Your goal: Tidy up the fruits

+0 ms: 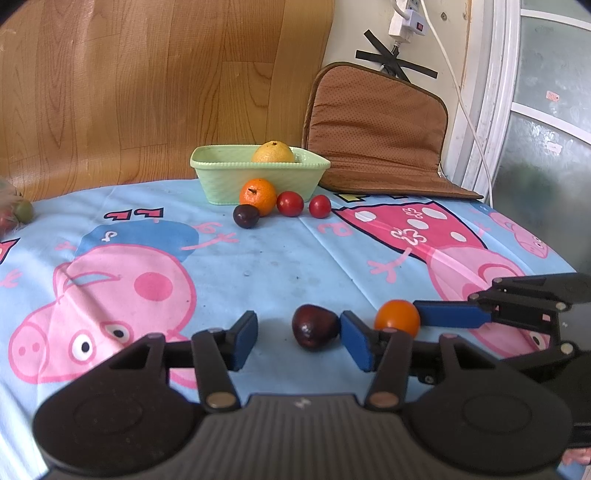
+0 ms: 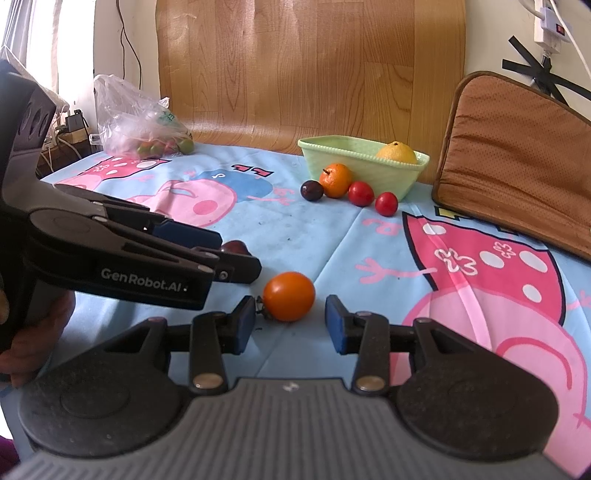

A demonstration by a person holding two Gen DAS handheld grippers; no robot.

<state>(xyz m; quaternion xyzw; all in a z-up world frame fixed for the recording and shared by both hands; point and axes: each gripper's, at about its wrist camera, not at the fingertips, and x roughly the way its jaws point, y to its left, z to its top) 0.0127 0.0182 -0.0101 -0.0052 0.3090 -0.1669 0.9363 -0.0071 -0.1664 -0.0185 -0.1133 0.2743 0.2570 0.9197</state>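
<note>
A dark plum (image 1: 314,326) lies on the cloth between the open fingers of my left gripper (image 1: 299,338), nearer the right finger. An orange tomato (image 2: 289,301) lies between the open fingers of my right gripper (image 2: 290,325); it also shows in the left wrist view (image 1: 397,319). A pale green basket (image 1: 258,173) at the far side holds a yellow citrus (image 1: 273,152). In front of the basket lie a tangerine (image 1: 258,195), a second dark plum (image 1: 246,216) and two red tomatoes (image 1: 290,204) (image 1: 319,206).
A brown cushion (image 1: 376,129) leans against the wall right of the basket. A plastic bag of fruit (image 2: 144,125) sits at the far left of the cartoon-print tablecloth (image 1: 258,266). A power strip and cables hang on the wall (image 1: 404,18).
</note>
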